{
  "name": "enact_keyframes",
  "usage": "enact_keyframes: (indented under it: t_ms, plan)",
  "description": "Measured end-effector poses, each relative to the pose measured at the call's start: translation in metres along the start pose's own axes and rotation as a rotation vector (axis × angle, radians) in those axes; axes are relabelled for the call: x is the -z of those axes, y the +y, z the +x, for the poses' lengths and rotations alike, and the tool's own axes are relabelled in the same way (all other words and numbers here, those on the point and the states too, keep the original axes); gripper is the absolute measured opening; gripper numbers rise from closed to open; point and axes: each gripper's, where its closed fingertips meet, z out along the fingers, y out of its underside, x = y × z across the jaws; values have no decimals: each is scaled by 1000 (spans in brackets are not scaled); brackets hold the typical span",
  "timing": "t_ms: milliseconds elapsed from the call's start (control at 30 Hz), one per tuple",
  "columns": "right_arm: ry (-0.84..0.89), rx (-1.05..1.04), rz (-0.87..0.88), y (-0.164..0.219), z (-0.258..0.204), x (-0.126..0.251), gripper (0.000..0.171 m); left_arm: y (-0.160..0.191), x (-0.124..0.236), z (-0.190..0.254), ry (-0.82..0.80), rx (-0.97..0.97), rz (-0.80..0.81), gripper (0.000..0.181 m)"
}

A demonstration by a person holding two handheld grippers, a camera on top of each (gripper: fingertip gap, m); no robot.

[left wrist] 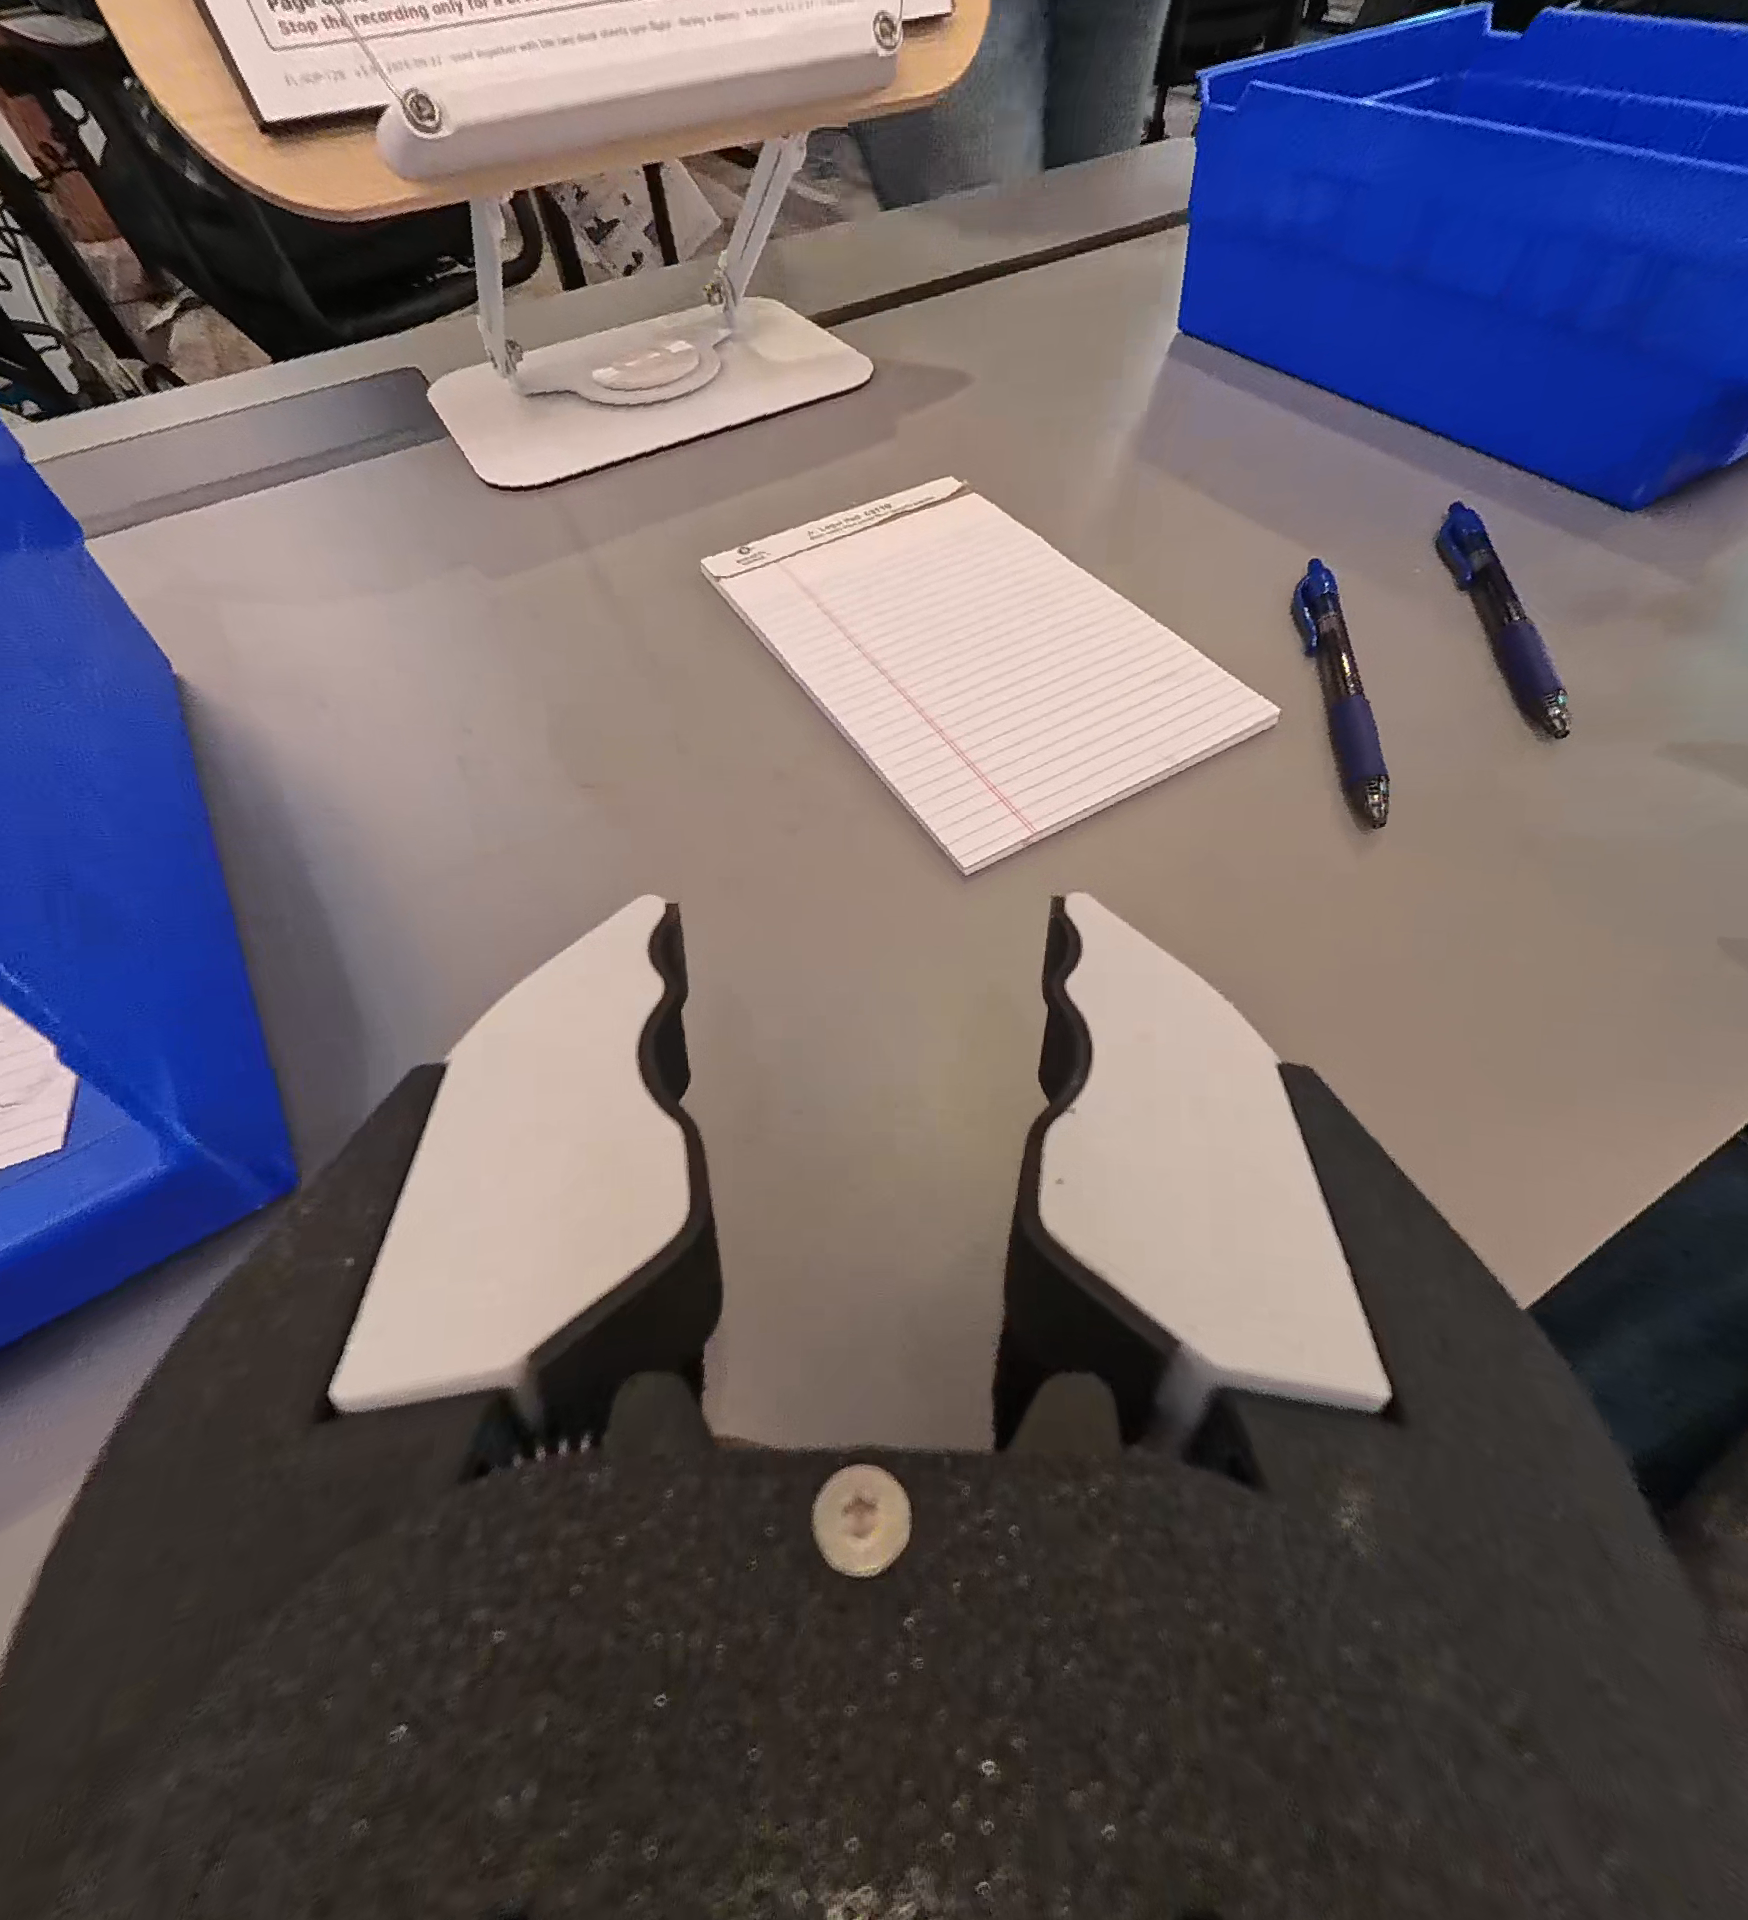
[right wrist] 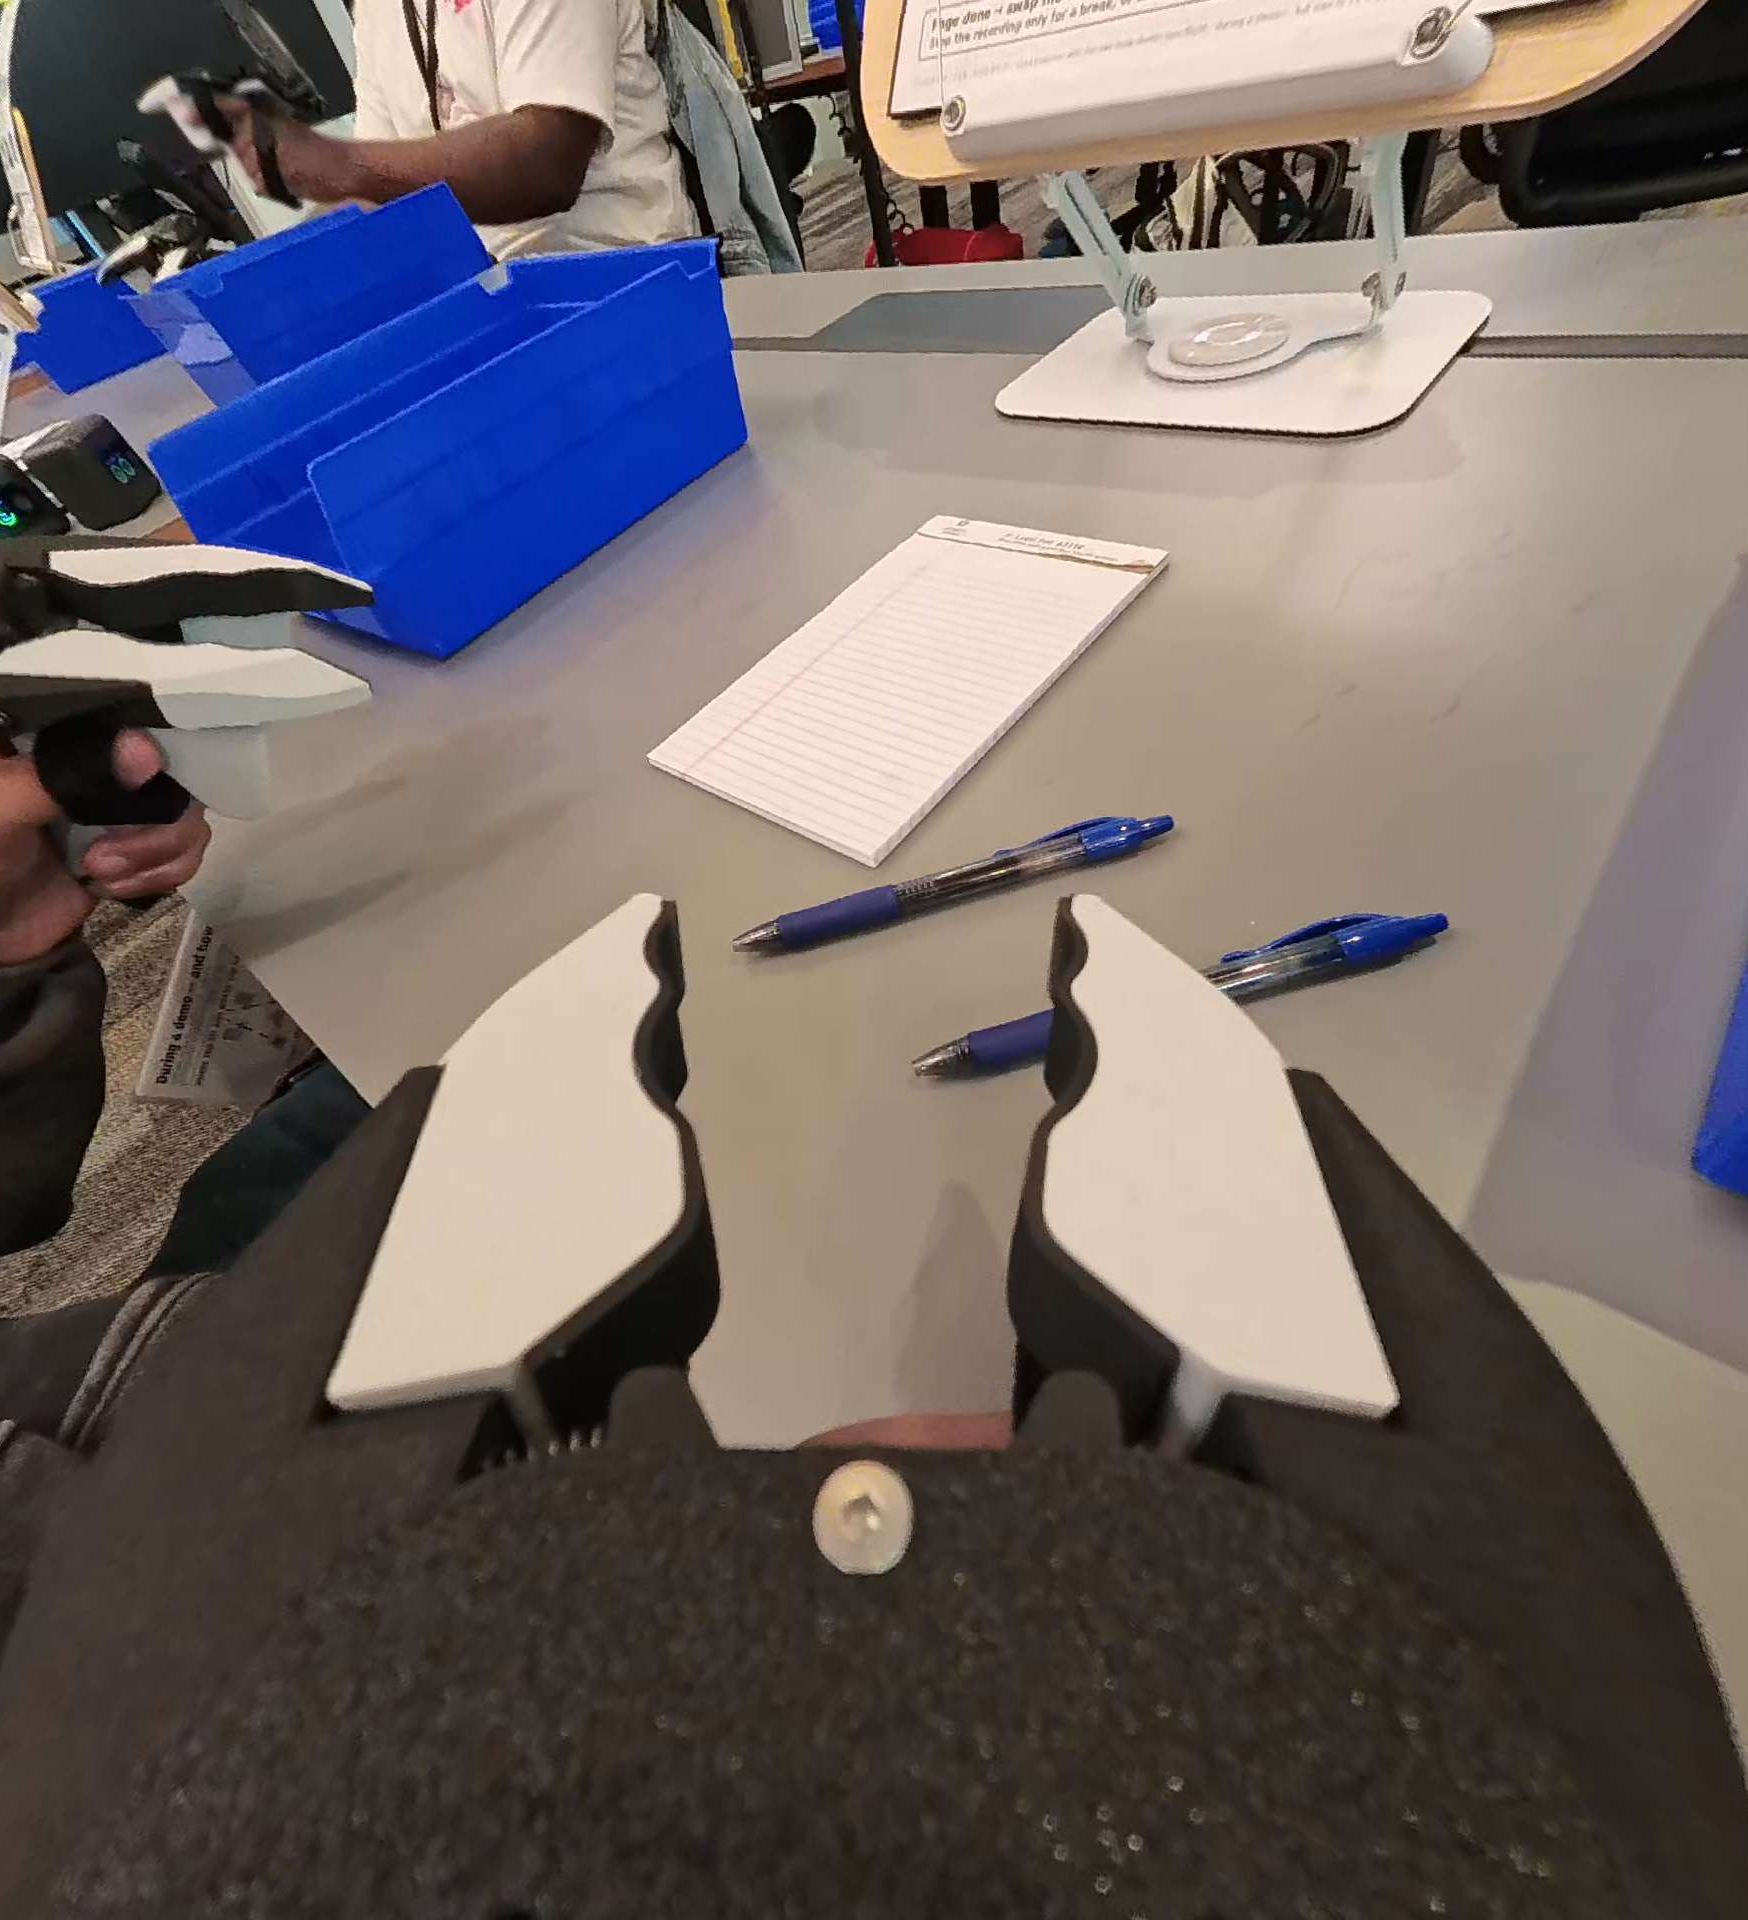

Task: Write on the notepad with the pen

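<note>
A white lined notepad (left wrist: pixel 989 670) lies flat on the grey table (left wrist: pixel 434 675), its top page blank. Two blue pens lie to its right: a near pen (left wrist: pixel 1343 691) and a far pen (left wrist: pixel 1504 623). My left gripper (left wrist: pixel 865 909) is open and empty, held above the table short of the notepad. In the right wrist view the notepad (right wrist: pixel 911 681) lies ahead, with one pen (right wrist: pixel 953 883) beside it and a second pen (right wrist: pixel 1306 961) partly behind my right finger. My right gripper (right wrist: pixel 865 909) is open and empty above the table. The left gripper (right wrist: pixel 361 639) shows at the left, held by a hand.
A blue bin (left wrist: pixel 1514 260) stands at the back right and another blue bin (left wrist: pixel 70 831) with lined paper at the left. A white stand (left wrist: pixel 641 395) carrying a board with a printed sheet is behind the notepad. A person (right wrist: pixel 517 114) stands at another table beyond.
</note>
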Motion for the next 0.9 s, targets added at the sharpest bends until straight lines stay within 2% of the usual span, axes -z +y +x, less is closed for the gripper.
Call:
enact_keyframes:
  t_ms: [400,533,633,767,900]
  plan:
    - [77,-36,-101,7,20,0,68,6,0,-2,3,3,-28,66]
    - [26,-202,-152,2,17,-7,70,5,1,1,4,-1,-31,66]
    - [98,-278,-221,4,26,-14,70,6,1,3,7,-25,-40,67]
    - [157,-486,-283,1,28,-43,61,9,2,-1,-23,-62,-59,67]
    - [282,-518,-451,6,47,-73,61,9,7,-15,-86,-100,-75,67]
